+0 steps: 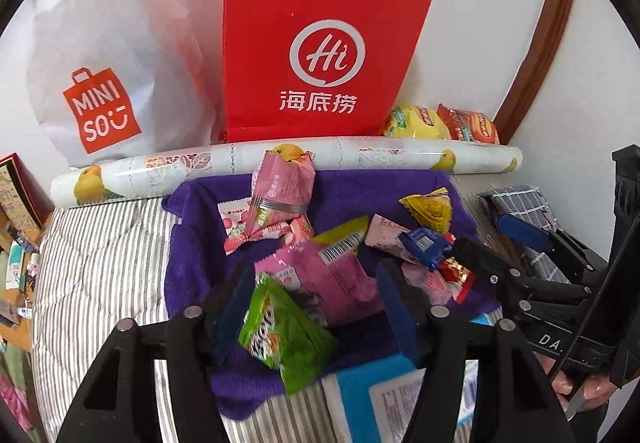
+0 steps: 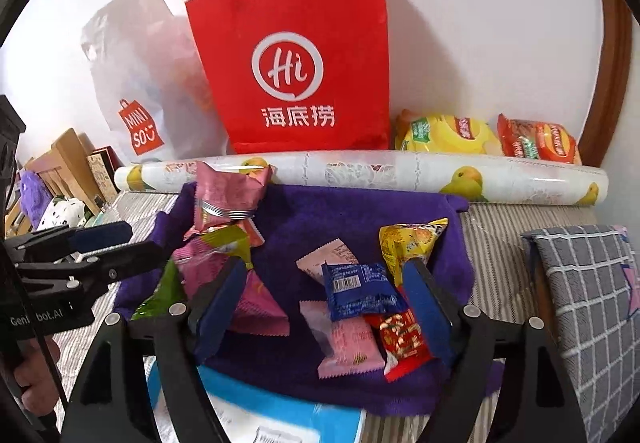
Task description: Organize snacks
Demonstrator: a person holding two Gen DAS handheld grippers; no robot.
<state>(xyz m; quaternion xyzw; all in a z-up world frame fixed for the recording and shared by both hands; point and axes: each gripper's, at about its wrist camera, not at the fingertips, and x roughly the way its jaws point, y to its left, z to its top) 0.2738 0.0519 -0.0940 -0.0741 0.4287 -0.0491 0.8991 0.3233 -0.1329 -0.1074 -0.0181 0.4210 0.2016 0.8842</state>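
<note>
Several small snack packets lie on a purple cloth [image 1: 348, 195] [image 2: 340, 219] on a striped bed. My left gripper [image 1: 316, 303] is open over its near left part. A green packet [image 1: 284, 331] lies tilted between the fingers, close to the left finger, and the pads do not clamp it. My right gripper [image 2: 324, 299] is open above a blue packet [image 2: 356, 291], a pale pink packet [image 2: 348, 343] and a red packet [image 2: 400, 335], gripping none. A tall pink packet [image 1: 284, 183] stands at the cloth's far edge, and a yellow packet [image 2: 408, 243] lies to the right.
A red paper bag [image 1: 320, 55] and a white plastic bag [image 1: 104, 83] stand against the wall behind a rolled fruit-print sheet [image 2: 400, 171]. Yellow [image 2: 448, 135] and red [image 2: 536, 143] snack bags lie at the back right. A checked cloth [image 2: 592, 283] is on the right and a blue box [image 2: 260, 403] in front.
</note>
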